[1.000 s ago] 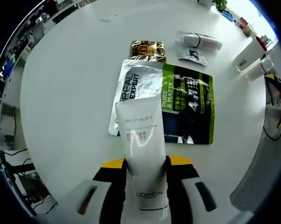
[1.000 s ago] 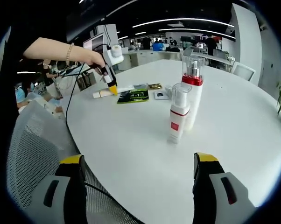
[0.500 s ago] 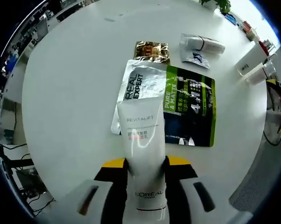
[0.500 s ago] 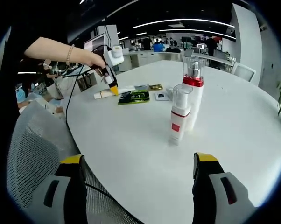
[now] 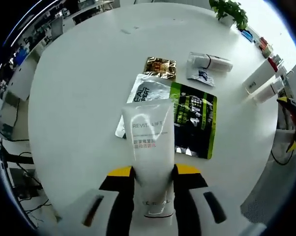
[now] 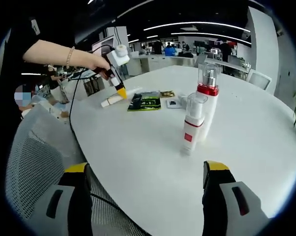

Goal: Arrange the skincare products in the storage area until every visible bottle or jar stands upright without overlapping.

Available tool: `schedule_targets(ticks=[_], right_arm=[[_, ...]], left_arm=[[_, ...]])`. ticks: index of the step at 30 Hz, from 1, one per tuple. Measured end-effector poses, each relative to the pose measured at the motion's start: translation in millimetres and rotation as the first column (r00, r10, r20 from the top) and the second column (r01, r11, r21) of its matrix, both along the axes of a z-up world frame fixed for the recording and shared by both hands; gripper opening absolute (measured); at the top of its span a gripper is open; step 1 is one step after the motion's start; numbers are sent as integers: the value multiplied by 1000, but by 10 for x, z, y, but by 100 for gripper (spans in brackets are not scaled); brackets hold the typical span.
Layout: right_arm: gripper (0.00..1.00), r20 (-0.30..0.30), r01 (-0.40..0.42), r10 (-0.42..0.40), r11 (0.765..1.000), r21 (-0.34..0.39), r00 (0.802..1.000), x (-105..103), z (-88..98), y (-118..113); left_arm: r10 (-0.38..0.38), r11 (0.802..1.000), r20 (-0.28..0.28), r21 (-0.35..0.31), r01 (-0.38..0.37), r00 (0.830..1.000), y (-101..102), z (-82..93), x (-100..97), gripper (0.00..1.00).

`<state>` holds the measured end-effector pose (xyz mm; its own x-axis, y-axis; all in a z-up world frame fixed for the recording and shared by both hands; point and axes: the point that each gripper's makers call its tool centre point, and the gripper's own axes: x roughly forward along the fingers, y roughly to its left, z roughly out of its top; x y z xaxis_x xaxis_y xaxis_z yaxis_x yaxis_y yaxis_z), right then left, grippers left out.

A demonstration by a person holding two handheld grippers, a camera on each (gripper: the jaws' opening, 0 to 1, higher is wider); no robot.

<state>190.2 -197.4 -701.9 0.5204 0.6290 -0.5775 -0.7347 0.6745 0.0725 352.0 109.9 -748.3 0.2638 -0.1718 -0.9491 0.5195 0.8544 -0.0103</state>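
Your left gripper (image 5: 149, 173) is pinching the white tube (image 5: 149, 147) between its yellow-tipped jaws, near the cap end. The tube runs toward 12 o'clock in the left gripper view, flat end farthest out, held over the table (image 5: 79, 98). Beyond and under the tube's far end lies a silver sachet (image 5: 145, 91), overlapped on its 3 o'clock side by a green sachet (image 5: 194, 125). At 12 o'clock past these sits a gold sachet (image 5: 160, 67); at 1 o'clock a small bottle (image 5: 210, 61) lies on its side, just beside a small packet (image 5: 200, 75). Two pump bottles (image 5: 263, 81) appear at 2 o'clock near the table edge.

Your right gripper (image 6: 144, 184) has its jaws spread wide, nothing between them, poised over the near table edge. In the right gripper view your hand (image 6: 91, 60) reaches in from 10 o'clock, forearm level, holding the left gripper angled down with the tube slanting toward the table. Both pump bottles stand upright at 1 o'clock, the shorter (image 6: 192, 124) just in front of the taller (image 6: 207, 93); I cannot tell if they touch.

The table is round and white. A mesh chair (image 6: 32, 162) sits at 8 o'clock. Behind is an open office with strip lights; a potted plant (image 5: 229, 11) stands at the table's far edge.
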Motion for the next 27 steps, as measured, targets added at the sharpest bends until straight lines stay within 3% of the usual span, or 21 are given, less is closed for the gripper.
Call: schedule_targets(ticks=[11, 27], right_arm=[[95, 19, -73, 74, 996, -41, 997, -74, -1, 100], [95, 60, -108, 110, 993, -36, 992, -92, 92, 168]], left_arm=[[51, 996, 54, -78, -47, 997, -137, 206, -129, 31], [54, 991, 152, -128, -34, 987, -384, 523, -343, 31]])
